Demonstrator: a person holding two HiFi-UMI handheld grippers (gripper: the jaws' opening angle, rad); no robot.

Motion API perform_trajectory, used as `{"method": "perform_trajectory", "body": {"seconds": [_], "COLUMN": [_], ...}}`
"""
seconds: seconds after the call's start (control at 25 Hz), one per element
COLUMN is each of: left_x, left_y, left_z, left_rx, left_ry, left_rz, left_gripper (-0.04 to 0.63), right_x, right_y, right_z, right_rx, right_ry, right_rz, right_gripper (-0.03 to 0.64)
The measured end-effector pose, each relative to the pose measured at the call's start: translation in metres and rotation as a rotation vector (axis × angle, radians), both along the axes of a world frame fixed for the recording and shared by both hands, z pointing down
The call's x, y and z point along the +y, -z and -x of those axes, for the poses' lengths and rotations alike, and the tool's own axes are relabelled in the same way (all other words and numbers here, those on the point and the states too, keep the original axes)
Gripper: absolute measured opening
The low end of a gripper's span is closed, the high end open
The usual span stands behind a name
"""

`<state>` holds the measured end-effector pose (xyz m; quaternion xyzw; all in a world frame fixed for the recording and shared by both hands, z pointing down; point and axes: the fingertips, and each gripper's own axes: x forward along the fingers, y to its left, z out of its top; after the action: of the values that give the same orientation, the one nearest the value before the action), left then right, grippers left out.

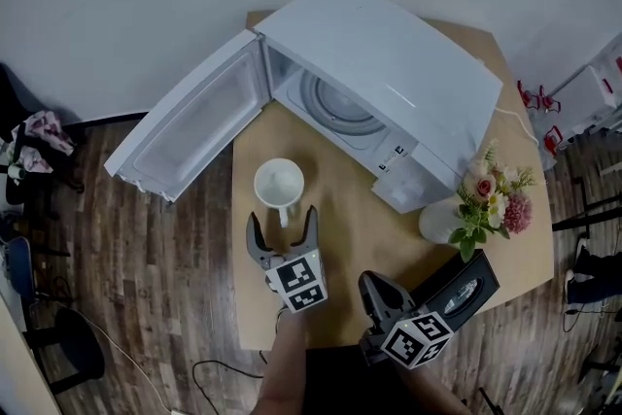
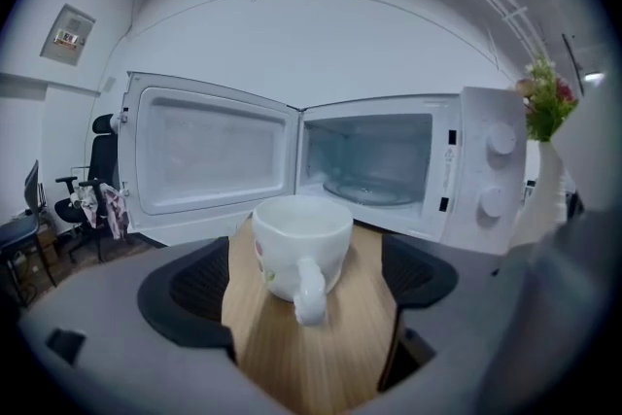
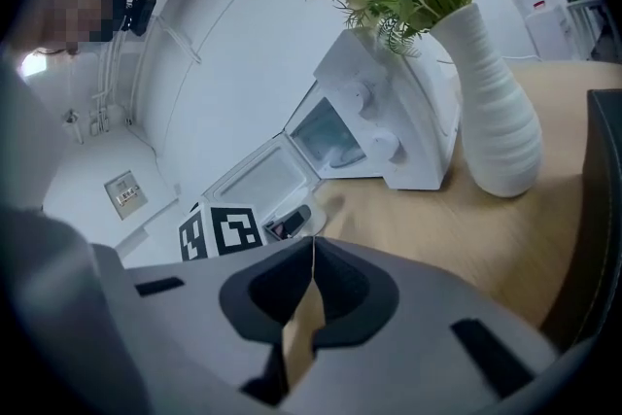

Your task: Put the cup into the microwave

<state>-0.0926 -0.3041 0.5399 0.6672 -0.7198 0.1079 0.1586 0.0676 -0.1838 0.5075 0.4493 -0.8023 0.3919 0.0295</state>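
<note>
Cup [image 1: 279, 183] upright on the table [image 1: 355, 233], just in front of the open microwave [image 1: 389, 73] — handle turned back toward the left gripper [image 1: 282, 217]. That gripper is the nearer one, just behind the cup, held level and aimed at the cavity, its jaws spread wide with the handle lined up on the gap, untouched. Right gripper [image 1: 372, 282] — farther back near the vase [image 1: 437, 221], jaws pressed together on nothing.

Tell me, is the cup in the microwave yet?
Not yet. Done: the microwave has its door open. In hand: the open left gripper is lined up with the cup, which sits on the table, not gripped. The right gripper is shut and empty. Left: grab the cup and set it inside.
</note>
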Motion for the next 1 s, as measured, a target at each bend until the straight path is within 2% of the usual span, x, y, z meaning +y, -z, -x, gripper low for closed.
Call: {"method": "perform_trajectory", "body": {"seconds": [0.28, 0.44, 0.72, 1.0], "left_x": [-0.027, -0.042, -0.055, -0.068], "left_y": [-0.01, -0.011, -0.013, -0.01], "left_z": [0.006, 0.014, 0.012, 0.01], "left_rx": [-0.065, -0.027, 0.007, 0.003], "left_ry": [0.018, 0.047, 0.019, -0.034], "left_rz": [-0.002, -0.03, -0.06, -0.122], "left_gripper": [0.479, 0.491, 0.492, 0.491], "right_x": [-0.016, -0.028, -0.038, -0.043], "right_y": [-0.016, -0.026, -0.037, -0.046], "right_z": [0.001, 0.004, 0.013, 0.011], "right_rx": [0.01, 0.02, 0.029, 0.045], "right_ry": [-0.017, -0.029, -0.031, -0.038], "right_rz": [0.047, 0.07, 0.11, 0.133], "right_gripper": [-0.006, -0.006, -0.006, -0.006]}}
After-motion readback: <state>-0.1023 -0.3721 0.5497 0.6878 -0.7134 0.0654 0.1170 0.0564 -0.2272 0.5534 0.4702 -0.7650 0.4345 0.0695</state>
